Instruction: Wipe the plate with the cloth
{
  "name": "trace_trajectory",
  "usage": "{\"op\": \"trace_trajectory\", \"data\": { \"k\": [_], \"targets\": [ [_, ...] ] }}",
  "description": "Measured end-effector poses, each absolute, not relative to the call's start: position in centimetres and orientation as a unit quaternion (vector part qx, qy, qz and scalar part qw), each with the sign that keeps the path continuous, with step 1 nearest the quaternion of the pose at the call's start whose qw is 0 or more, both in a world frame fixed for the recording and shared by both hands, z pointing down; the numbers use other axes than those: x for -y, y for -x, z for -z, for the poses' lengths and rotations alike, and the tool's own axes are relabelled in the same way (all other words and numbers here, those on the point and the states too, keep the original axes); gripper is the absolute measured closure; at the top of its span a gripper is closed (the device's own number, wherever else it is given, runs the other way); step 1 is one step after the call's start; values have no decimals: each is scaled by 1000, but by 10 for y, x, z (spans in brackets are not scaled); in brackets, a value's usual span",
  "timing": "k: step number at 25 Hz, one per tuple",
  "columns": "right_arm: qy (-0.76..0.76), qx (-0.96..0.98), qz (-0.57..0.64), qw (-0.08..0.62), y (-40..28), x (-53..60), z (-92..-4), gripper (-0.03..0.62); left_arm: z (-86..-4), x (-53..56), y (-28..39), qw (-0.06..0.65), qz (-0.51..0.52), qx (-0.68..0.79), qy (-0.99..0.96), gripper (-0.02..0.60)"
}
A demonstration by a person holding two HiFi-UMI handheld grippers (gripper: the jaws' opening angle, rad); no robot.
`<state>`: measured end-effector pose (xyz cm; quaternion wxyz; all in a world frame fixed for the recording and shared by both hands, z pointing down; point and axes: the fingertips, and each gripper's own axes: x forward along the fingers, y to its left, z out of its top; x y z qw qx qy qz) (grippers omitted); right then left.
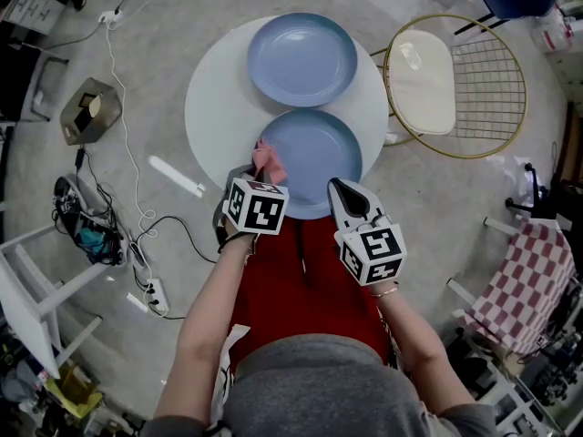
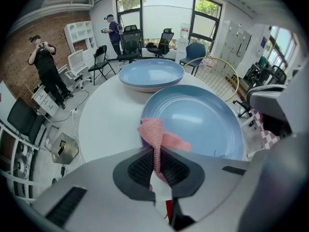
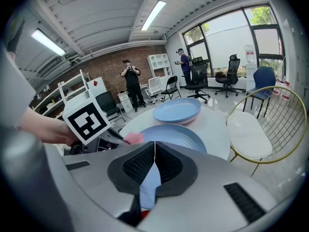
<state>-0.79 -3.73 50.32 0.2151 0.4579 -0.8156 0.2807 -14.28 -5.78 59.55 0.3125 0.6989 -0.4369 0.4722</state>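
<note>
Grey concrete floor (image 1: 437, 189) surrounds a round white table (image 1: 211, 107) in the head view, with cables (image 1: 123, 126) trailing across the floor on the left and a gold wire chair (image 1: 474, 89) with a cream seat just right of the table. Two blue plates sit on the table, the far plate (image 1: 302, 59) near the middle and the near plate (image 1: 314, 157) at the near edge, their rims almost meeting. At the near plate's near-left rim the left gripper (image 1: 263, 175) carries a pink cloth (image 1: 270, 160), while the right gripper (image 1: 336, 186) points at the same plate's near-right rim; the person's red-covered lap lies below both. From the left gripper view, the two jaws are pressed together on the pink knitted cloth, which stands up from between them and folds over to the right, lying over the near rim of the near plate; whether it touches the plate's surface is unclear. Beyond it lie the far plate, then office chairs by a large window (image 2: 166, 16), and two people (image 2: 46, 64) stand at the far left. From the right gripper view, the jaws meet along a thin line with nothing between them, aimed at the near plate; the left gripper's marker cube and a corner of the cloth show at the left, and the wire chair stands to the right.
</note>
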Motion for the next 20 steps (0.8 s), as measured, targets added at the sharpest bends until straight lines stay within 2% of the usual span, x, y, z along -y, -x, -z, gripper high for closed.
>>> {"op": "trace_trajectory", "data": {
  "k": [11,20],
  "targets": [
    [-522,777,-296,190,-28,27,-495,564,-549,71,160,296,-428,460,-720,552],
    [-544,761,-307,177,-72,3,-494,564,-525,59,68,312,-383,404,-770,552]
  ]
}}
